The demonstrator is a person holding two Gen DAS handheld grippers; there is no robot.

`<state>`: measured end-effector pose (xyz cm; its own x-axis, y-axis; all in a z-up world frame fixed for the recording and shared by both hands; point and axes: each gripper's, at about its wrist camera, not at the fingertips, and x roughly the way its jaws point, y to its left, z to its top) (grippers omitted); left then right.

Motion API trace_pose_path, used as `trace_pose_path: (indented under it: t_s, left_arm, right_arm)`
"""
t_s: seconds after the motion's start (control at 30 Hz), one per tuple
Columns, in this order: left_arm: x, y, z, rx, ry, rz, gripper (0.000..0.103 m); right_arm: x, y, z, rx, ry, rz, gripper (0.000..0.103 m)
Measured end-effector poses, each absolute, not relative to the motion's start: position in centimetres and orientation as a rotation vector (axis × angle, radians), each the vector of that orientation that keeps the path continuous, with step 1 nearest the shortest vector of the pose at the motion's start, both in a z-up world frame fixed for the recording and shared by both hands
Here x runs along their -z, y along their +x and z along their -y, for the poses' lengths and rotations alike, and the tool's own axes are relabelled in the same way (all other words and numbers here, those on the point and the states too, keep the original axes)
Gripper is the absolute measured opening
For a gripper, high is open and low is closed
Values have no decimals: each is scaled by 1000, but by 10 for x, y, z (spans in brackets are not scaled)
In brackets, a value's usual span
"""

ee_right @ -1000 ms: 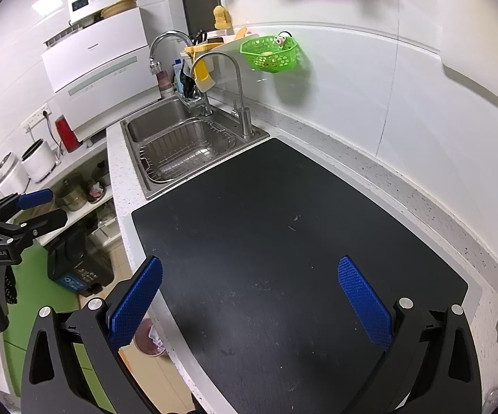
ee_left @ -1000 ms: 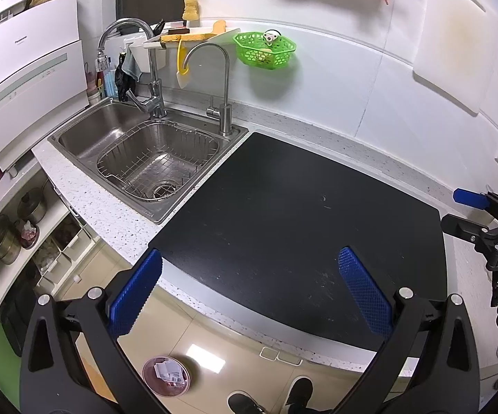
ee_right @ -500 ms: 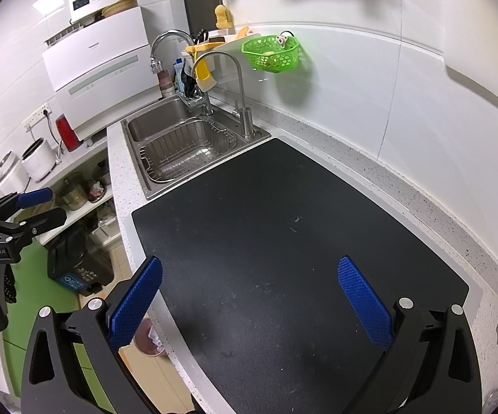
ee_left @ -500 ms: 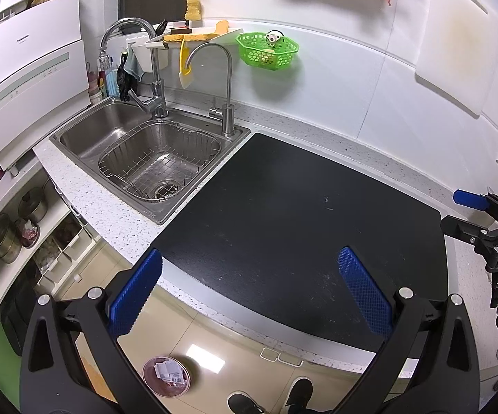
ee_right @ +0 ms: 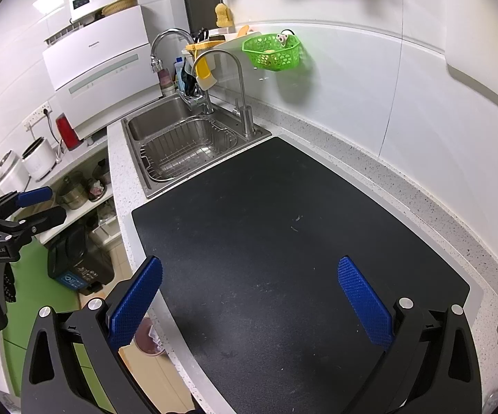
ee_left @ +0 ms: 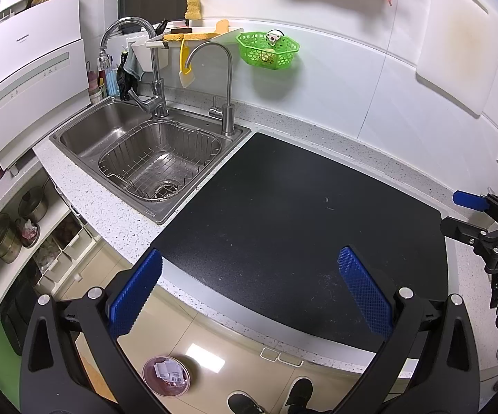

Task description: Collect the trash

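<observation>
My left gripper (ee_left: 249, 291) is open and empty, hovering over the near edge of a black mat (ee_left: 300, 214) on the speckled counter. A small round bin (ee_left: 166, 376) with paper scraps in it stands on the floor below. My right gripper (ee_right: 249, 296) is also open and empty, above the same black mat (ee_right: 283, 241). A few tiny pale specks (ee_right: 295, 222) lie on the mat. Each gripper shows in the other's view: the right gripper (ee_left: 483, 231) at the far right, the left gripper (ee_right: 17, 214) at the far left.
A steel sink (ee_left: 152, 158) with a wire basket and two taps lies left of the mat. A green basket (ee_left: 267, 50) hangs on the tiled wall. A dark lidded bin (ee_right: 76, 269) stands on the floor. A person's shoes (ee_left: 273, 396) show below the counter edge.
Both views have drifted only slightly. The grippers stay open and nothing on the counter has moved.
</observation>
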<state>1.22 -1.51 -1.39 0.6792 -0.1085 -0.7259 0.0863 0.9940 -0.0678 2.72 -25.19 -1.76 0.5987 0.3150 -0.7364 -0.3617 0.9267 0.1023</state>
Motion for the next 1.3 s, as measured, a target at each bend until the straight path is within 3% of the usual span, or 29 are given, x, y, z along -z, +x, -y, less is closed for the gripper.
trace_pose_path:
  t_s: [1.3]
  left_arm:
    - [24, 13, 9, 16, -55, -888, 100]
  right_arm:
    - [24, 30, 252, -398, -67, -841, 98]
